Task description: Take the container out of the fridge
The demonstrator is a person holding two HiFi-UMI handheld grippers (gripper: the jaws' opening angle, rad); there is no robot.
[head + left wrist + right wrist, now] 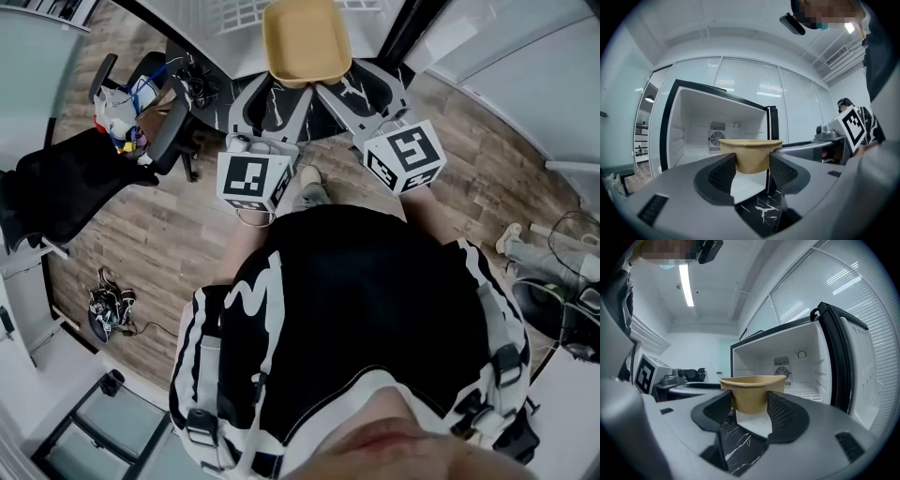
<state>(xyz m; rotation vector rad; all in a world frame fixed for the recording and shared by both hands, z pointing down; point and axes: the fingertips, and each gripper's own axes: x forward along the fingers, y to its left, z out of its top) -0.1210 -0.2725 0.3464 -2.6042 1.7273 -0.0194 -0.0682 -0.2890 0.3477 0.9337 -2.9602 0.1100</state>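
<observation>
Container: a tan paper container (307, 42), open-topped and seemingly empty, hung in the air just in front of the open fridge (693, 136), outside its white interior and above a black marbled surface (281, 112).
Left gripper (274, 94): its jaws were clenched on the container's near left corner.
Right gripper (361, 82): its jaws were clenched on the near right corner.
Handling: probably light and thin-walled, so a hard squeeze could buckle a side. The rolled rim looked the stiffest part, and grasping just under it at both corners seemed sound.
Edges: the fridge door (843, 362) stood open beside the right gripper, and the dark frame lay beyond the container.
Open room: the wooden floor (187, 244) towards the person looked free for drawing back. An office chair (141, 103) stood well off to the left.
</observation>
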